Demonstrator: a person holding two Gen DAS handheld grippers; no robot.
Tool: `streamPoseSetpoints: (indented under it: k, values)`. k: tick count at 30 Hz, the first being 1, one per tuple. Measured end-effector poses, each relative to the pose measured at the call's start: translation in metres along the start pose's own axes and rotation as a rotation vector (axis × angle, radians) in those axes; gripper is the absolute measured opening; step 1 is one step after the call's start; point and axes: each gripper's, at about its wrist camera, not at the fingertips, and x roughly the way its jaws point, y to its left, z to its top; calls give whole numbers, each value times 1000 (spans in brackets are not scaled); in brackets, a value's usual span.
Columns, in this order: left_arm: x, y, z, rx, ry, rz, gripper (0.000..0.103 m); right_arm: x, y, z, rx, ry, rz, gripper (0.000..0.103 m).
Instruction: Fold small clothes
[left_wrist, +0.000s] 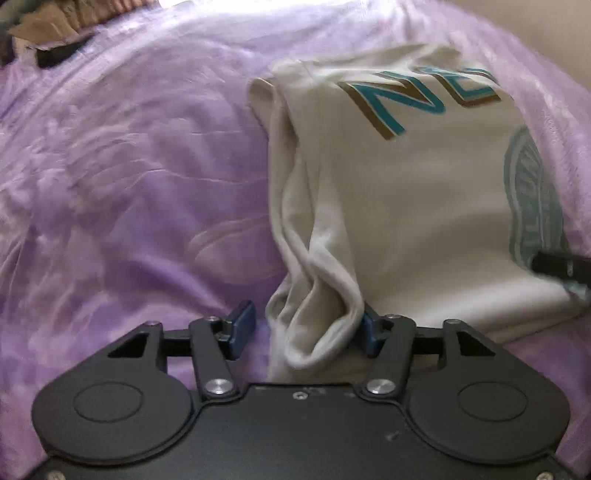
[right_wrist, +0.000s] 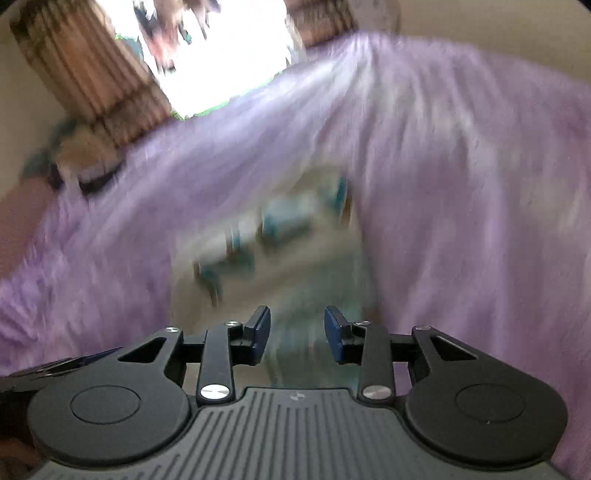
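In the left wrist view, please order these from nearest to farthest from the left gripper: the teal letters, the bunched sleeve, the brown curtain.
From the left gripper:
1. Bunched sleeve, between the jaws.
2. Teal letters, upper right on the shirt.
3. Brown curtain, far top left corner.

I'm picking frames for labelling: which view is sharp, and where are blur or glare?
Left wrist view: mostly sharp, with the cream shirt and its teal lettering readable on the purple blanket, which curves with the fisheye. Right wrist view: heavy motion smear over shirt and blanket, and the window is blown out white.
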Motion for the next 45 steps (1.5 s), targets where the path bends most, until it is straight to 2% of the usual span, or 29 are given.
streamPoseSetpoints:
  k: [1, 3, 5, 7, 9, 12, 15, 17, 19, 21, 24, 26, 28, 30, 31, 32, 34, 35, 36, 38, 39, 42, 45]
  values:
    - [-6, 1, -2, -6, 0, -1, 61, 8, -2, -14, -20, 8, -32, 33]
    - [-18, 4, 9, -11, 35, -6, 58, 1, 8, -40, -131, -79, -78, 30]
    - [-31, 6, 27, 1, 26, 5, 58, -9, 23, -36, -202, -83, -121, 30]
    - [-45, 8, 46, 6, -61, 11, 59, -24, 27, -20, -185, -114, -74, 31]
    - [-45, 5, 69, 10, -162, 13, 59, -39, 31, 4, -158, -202, -31, 32]
    - [-15, -2, 111, -18, -218, 1, 59, -28, 32, 40, -150, -258, -58, 36]
    - [26, -7, 141, -48, -207, -24, 59, 11, 24, 76, -93, -244, -55, 36]
    - [57, -2, 152, -58, -163, -11, 66, 40, 20, 95, -73, -244, -71, 36]
    - [87, -1, 156, -69, -117, -4, 83, 65, 15, 101, -64, -227, -86, 36]
    - [94, 2, 152, -55, -151, -3, 87, 96, 9, 100, -77, -197, -123, 35]
    - [87, 9, 149, -55, -181, -26, 86, 98, 7, 79, -140, -248, -156, 35]
    - [69, 14, 146, -80, -216, -27, 84, 86, 15, 71, -171, -290, -159, 37]
    - [45, 10, 146, -96, -308, -3, 83, 73, 19, 71, -181, -339, -139, 37]
    - [38, 4, 159, -80, -392, 5, 83, 58, 21, 79, -160, -379, -86, 37]
    - [43, -1, 169, -57, -379, 15, 83, 53, 24, 86, -151, -392, -64, 38]
    - [56, -7, 180, -27, -322, 39, 83, 52, 26, 93, -148, -394, -45, 38]
    - [109, -20, 195, 47, -155, 118, 86, 67, 28, 110, -140, -359, -59, 45]
    - [128, -22, 193, 68, -157, 116, 87, 82, 25, 117, -133, -338, -86, 45]
    - [140, -20, 188, 62, -196, 117, 90, 104, 20, 122, -121, -304, -122, 45]
    - [140, -14, 184, 20, -206, 101, 91, 142, 5, 124, -84, -230, -135, 41]
    - [133, -11, 184, -4, -224, 95, 90, 148, -1, 122, -68, -242, -120, 41]
    - [107, -2, 178, -78, -246, 92, 87, 132, -3, 116, -78, -319, -88, 41]
    - [67, 3, 154, -123, -299, 62, 87, 92, -7, 103, -43, -392, -52, 41]
